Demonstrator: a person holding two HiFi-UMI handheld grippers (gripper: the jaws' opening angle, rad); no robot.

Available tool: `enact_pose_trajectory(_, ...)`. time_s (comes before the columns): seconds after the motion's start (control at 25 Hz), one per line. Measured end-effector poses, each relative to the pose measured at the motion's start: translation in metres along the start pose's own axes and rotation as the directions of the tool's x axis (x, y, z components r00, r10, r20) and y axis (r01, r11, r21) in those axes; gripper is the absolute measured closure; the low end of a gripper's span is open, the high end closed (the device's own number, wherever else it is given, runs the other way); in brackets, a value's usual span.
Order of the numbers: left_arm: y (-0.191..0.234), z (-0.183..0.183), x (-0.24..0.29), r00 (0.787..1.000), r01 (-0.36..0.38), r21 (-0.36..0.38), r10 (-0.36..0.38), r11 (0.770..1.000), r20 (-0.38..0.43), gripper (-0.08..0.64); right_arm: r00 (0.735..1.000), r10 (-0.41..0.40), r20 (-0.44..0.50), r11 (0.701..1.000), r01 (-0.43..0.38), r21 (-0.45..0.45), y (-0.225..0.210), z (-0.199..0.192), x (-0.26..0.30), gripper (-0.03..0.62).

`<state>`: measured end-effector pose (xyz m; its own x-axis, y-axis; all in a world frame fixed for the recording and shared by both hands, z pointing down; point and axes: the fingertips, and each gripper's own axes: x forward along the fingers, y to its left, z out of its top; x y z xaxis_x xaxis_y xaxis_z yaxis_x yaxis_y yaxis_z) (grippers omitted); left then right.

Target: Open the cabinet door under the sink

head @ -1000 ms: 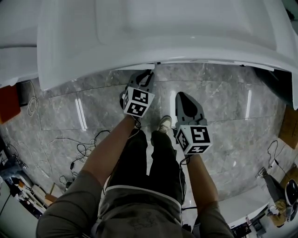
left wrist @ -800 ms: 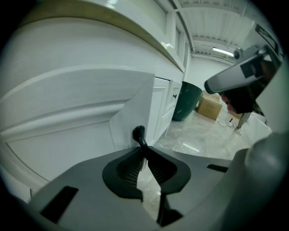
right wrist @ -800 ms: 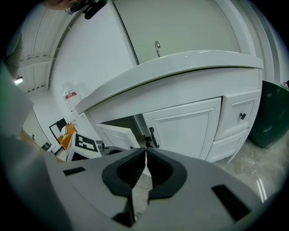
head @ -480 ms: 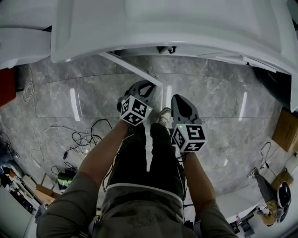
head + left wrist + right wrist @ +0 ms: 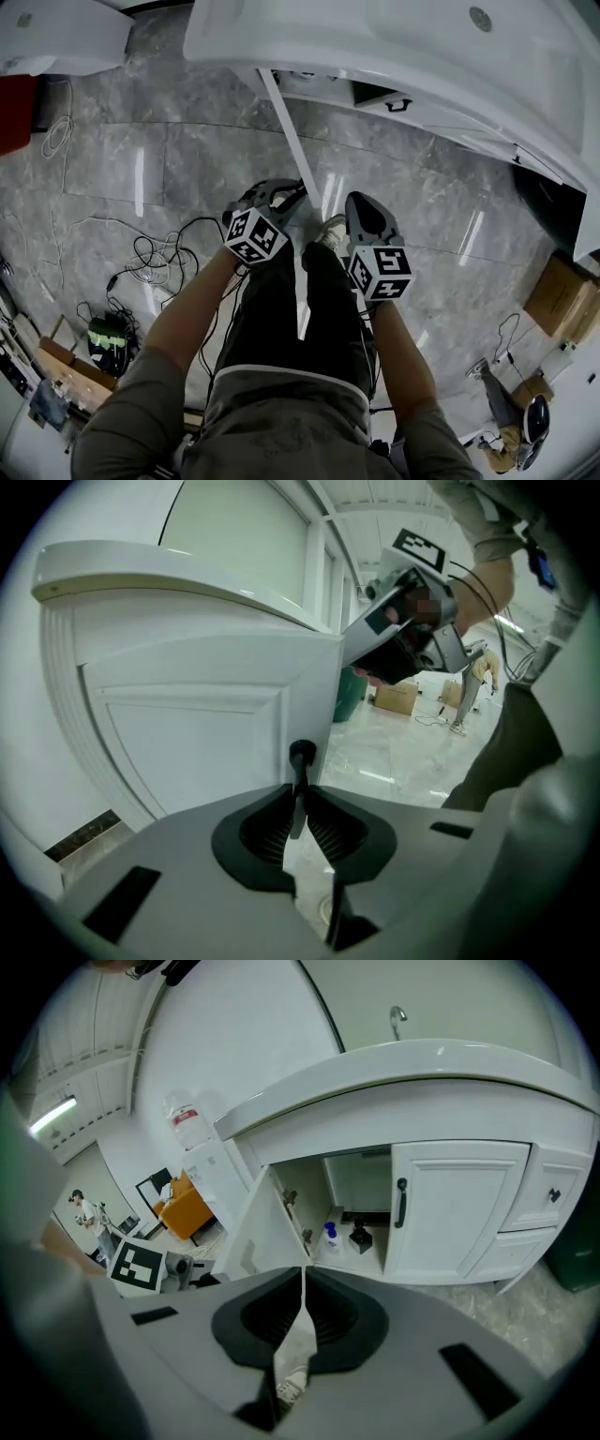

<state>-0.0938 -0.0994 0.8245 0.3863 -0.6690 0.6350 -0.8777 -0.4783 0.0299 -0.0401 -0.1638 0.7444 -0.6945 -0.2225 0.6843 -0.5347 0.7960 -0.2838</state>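
Note:
The white sink cabinet [image 5: 422,56] runs across the top of the head view. Its left door [image 5: 291,141] stands swung out, seen edge-on. My left gripper [image 5: 289,194] is at the door's outer end. In the left gripper view the left gripper [image 5: 298,803] is shut on the door's black handle [image 5: 301,758], with the white door panel [image 5: 187,724] behind it. My right gripper [image 5: 362,202] hangs beside it, shut and empty. The right gripper view shows the right gripper [image 5: 302,1279], the open compartment [image 5: 352,1194] and the closed right door [image 5: 459,1204].
Two bottles [image 5: 331,1237] stand inside the cabinet. A drawer with a knob [image 5: 553,1195] is right of the closed door. Loose cables [image 5: 155,258] lie on the marble floor at left. A cardboard box [image 5: 553,295] sits at right. The person's legs and shoe [image 5: 330,232] are below the grippers.
The left door has swung from nearly closed to wide open, drawn back by my left gripper. Both grippers now sit farther from the cabinet.

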Motion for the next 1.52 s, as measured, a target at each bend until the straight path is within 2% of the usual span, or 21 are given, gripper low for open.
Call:
enact_pose_trajectory(0.12,0.009,-0.027,-0.036,0.999,-0.035,-0.002,0.035,0.999,-0.009,0.508,0.999,0.027,-0.018,0.999,-0.027,-0.022,0.025,-0.002,0.009,0.56)
enact_pose_trajectory(0.28,0.037,-0.064,-0.081,0.982,-0.169,0.03,0.171,0.985,-0.08,0.508,0.996,0.079,-0.042,0.995,-0.082,-0.055,0.06,-0.003,0.024,0.558)
enact_pose_trajectory(0.4,0.058,-0.082,-0.103,0.961,-0.267,-0.075,0.26,0.961,-0.093,0.509,0.991,0.117,-0.069,0.988,-0.123,-0.094,0.083,-0.003,0.034,0.558)
enact_pose_trajectory(0.48,0.063,-0.085,-0.11,0.958,-0.28,-0.116,0.271,0.953,-0.092,0.509,0.988,0.135,-0.08,0.983,-0.144,-0.115,0.095,-0.001,0.038,0.558)
enact_pose_trajectory(0.76,0.06,-0.082,-0.116,0.955,-0.289,-0.161,0.273,0.944,-0.114,0.508,0.984,0.157,-0.086,0.974,-0.169,-0.151,0.105,0.015,0.037,0.56)
enact_pose_trajectory(1.08,0.056,-0.065,-0.149,0.95,-0.307,-0.18,0.289,0.934,-0.122,0.509,0.985,0.153,-0.077,0.975,-0.163,-0.149,0.105,0.035,0.018,0.558)
enact_pose_trajectory(1.32,0.06,-0.024,-0.184,0.944,-0.331,-0.206,0.32,0.921,-0.083,0.525,0.989,0.142,-0.043,0.978,-0.147,-0.145,0.104,0.061,-0.014,0.558)
enact_pose_trajectory(1.52,0.062,0.021,-0.206,0.937,-0.349,-0.194,0.341,0.917,-0.073,0.528,0.991,0.137,-0.007,0.977,-0.136,-0.162,0.103,0.089,-0.041,0.56)
